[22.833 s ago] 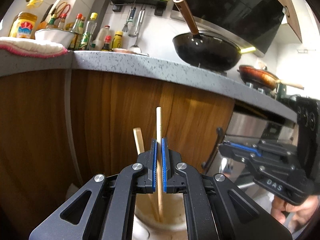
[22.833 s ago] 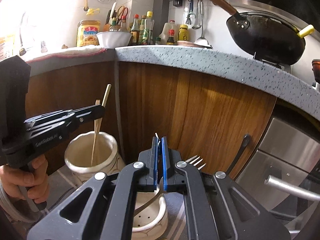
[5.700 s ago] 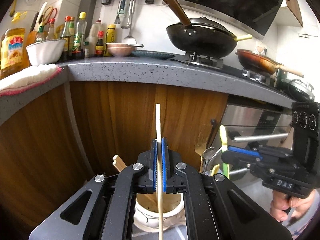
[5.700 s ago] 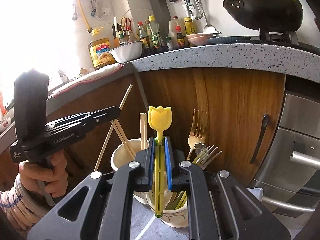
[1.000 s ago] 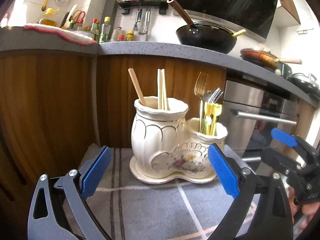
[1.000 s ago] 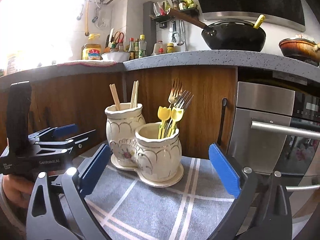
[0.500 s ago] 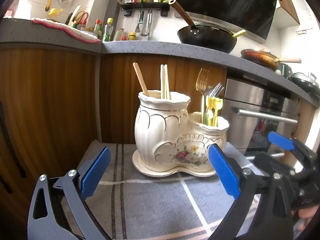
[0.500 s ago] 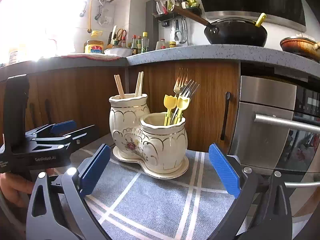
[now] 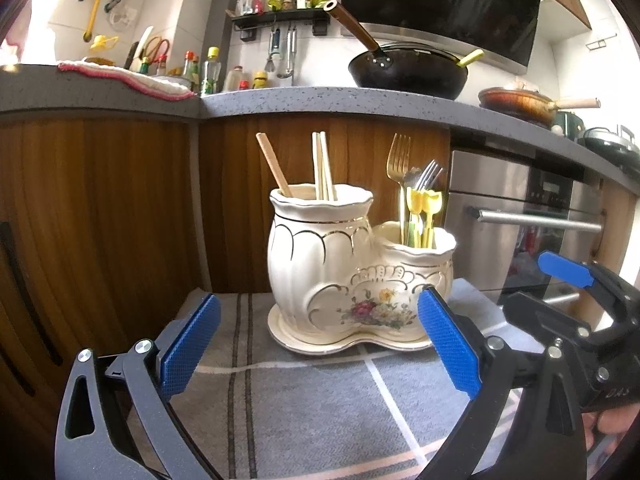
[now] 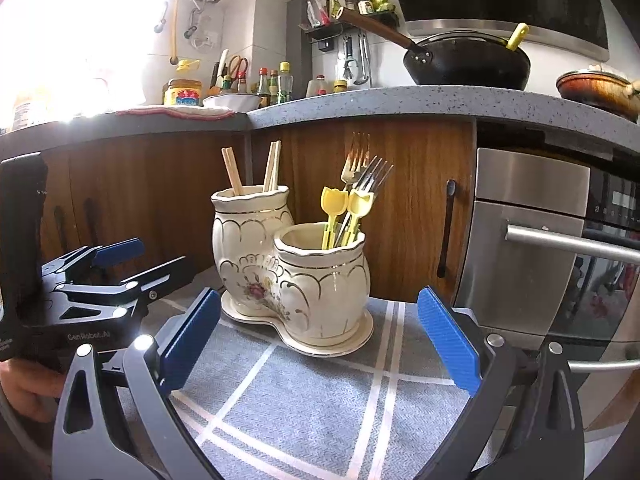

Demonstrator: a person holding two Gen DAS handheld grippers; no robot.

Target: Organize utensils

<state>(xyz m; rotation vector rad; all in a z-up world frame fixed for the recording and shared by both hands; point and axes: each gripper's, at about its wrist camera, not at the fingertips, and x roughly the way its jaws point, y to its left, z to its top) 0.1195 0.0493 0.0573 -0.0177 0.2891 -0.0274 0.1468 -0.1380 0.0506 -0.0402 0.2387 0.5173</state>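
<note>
Standing on a grey checked cloth (image 9: 304, 412) before the wooden cabinets: one cream ceramic double-pot holder (image 9: 360, 276), floral front, near both grippers but touched by neither. Taller pot holds wooden chopsticks (image 9: 322, 166); lower pot holds forks (image 10: 366, 168) and yellow tulip-handled picks (image 10: 340, 210), apparently sorted by kind. Left gripper (image 9: 318, 346) and right gripper (image 10: 318, 338): fingers wide apart, empty, so sorting looks finished.

So there's a grey woven cloth with white and dark stripes (image 9: 304, 412) covering the low surface, running right up to the brown wooden cabinet fronts (image 9: 112, 216) at the far side. Sitting directly on it, toward the far edge, is a cream two-pot ceramic utensil holder with gold trim and a flower print (image 9: 352, 280), resting flat on its own base plate.
</note>
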